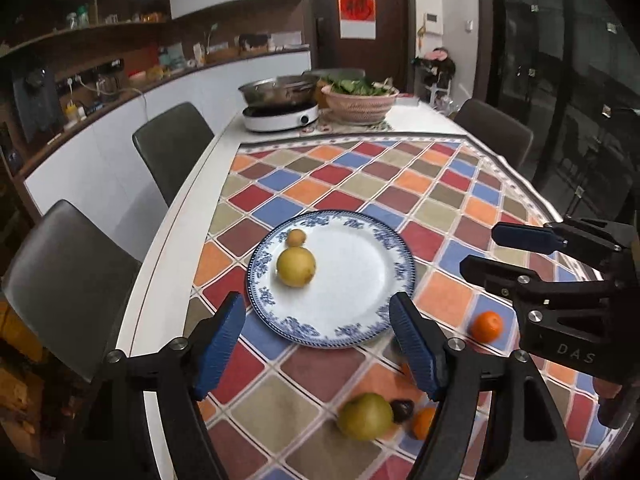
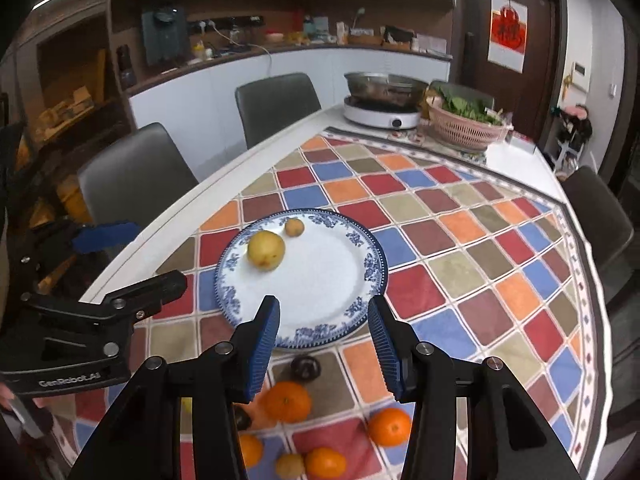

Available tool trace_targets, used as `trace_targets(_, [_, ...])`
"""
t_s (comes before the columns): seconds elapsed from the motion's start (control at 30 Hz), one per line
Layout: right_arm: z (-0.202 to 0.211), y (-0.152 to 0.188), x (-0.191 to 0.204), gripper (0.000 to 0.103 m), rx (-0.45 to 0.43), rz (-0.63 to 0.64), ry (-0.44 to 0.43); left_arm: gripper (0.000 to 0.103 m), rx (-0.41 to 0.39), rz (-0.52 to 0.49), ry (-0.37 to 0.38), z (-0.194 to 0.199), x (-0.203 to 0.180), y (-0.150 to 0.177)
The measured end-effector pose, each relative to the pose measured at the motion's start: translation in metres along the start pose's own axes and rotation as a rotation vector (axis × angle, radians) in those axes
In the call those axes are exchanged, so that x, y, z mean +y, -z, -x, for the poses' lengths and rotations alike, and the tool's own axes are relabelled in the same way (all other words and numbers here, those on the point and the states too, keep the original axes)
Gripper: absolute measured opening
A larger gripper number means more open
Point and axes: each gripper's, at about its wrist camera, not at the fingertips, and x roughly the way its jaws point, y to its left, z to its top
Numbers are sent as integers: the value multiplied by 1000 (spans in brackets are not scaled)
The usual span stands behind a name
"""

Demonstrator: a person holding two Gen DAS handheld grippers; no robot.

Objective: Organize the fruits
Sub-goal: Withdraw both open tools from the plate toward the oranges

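A blue-rimmed white plate [image 1: 360, 332] [image 2: 372, 264] lies on the checked tablecloth. On it sit a yellow pear [image 1: 296, 267] [image 2: 266, 249] and a small yellowish fruit [image 1: 297, 237] [image 2: 294, 227]. My left gripper [image 1: 320, 344] is open and empty over the plate's near rim; it also shows in the right wrist view [image 2: 132, 256]. My right gripper [image 2: 324, 344] is open and empty over the plate's near edge; it also shows in the left wrist view [image 1: 488, 248]. Loose on the cloth lie several oranges [image 2: 288, 401] [image 1: 486, 325], a green pear [image 1: 365, 416] and a dark fruit [image 2: 305, 368] [image 1: 401, 410].
At the table's far end stand an induction cooker with a steel pot [image 1: 280, 114] [image 2: 382, 116] and a pink basket of greens [image 1: 360, 102] [image 2: 466, 126]. Grey chairs [image 1: 172, 148] [image 2: 276, 104] line the table's left side, another chair [image 2: 600, 216] stands at the right.
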Motion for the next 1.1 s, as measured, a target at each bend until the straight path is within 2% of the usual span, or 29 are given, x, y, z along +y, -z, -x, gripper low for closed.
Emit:
trace_targets(0.33, [55,35,7,47,-74,22,25,75,-62,-10,23,49,-29,32])
trace_targets(0.5, [71,54,9,47,-80,30,28,75,-72,-16,19,61,-42,51])
trace_targets(0.8, [81,89,9,47,-55,111,41,75,-65,10,10,62,-58,81])
trace_targets(0.93, [80,101,10,47,-43,179,39,75,-81,-19,-1,60,-69,96])
trace_targets(1.1, [71,115,10,47,-4,266,10,75,-43,-57,13,46,-81,109])
